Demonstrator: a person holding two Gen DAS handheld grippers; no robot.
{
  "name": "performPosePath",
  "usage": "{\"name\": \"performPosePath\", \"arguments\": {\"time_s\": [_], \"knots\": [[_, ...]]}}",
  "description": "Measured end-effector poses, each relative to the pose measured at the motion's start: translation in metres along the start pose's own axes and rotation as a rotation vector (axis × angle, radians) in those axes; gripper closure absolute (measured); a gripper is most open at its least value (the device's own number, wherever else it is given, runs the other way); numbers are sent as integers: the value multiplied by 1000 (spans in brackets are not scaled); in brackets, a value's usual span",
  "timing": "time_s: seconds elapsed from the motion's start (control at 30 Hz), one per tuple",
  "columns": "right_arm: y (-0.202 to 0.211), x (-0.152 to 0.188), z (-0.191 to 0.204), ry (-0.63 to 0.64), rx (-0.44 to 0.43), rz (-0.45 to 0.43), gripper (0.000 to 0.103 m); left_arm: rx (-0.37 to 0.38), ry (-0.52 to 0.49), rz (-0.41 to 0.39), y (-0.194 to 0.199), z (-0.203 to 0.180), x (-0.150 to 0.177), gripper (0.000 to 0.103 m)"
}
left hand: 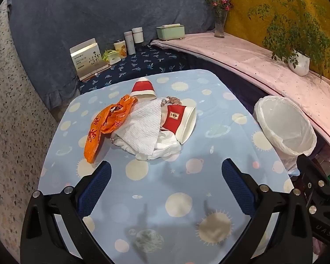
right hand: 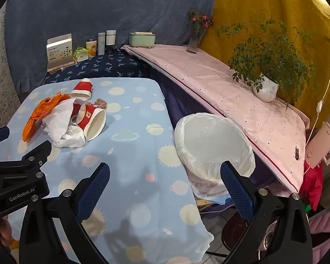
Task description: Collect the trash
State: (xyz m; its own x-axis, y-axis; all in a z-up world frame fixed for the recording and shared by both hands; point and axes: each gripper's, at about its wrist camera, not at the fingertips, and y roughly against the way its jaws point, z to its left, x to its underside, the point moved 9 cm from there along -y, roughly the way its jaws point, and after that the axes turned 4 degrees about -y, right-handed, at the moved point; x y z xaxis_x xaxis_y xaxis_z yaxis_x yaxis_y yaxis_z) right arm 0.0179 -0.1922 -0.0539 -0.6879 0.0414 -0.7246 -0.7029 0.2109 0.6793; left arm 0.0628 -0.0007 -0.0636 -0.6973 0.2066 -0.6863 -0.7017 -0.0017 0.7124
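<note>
You are holding both tools low over the near edge of the pale blue planet-print surface point(left hand: 187, 198), angled down toward the work. Your left gripper point(left hand: 166, 171) is standing with its jaws spread wide and nothing between them, and your right gripper point(right hand: 165, 172) is doing the same. Mid-frame in the left view, the trash is lying heaped together: an orange crumpled plastic bag point(left hand: 103, 125), a white embossed paper towel point(left hand: 140, 129), and two tipped red-and-white paper cups point(left hand: 180, 121). At the right edge, the white bag-lined bin point(left hand: 283, 125) is waiting just beside the surface, probably for short drops.
</note>
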Motion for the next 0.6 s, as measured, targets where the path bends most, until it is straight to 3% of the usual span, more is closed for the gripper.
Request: {"name": "performPosePath", "arguments": {"time_s": [0.6], "knots": [[2, -3, -1, 8, 11, -5, 7, 33, 9, 13, -1, 0, 2, 7]]}}
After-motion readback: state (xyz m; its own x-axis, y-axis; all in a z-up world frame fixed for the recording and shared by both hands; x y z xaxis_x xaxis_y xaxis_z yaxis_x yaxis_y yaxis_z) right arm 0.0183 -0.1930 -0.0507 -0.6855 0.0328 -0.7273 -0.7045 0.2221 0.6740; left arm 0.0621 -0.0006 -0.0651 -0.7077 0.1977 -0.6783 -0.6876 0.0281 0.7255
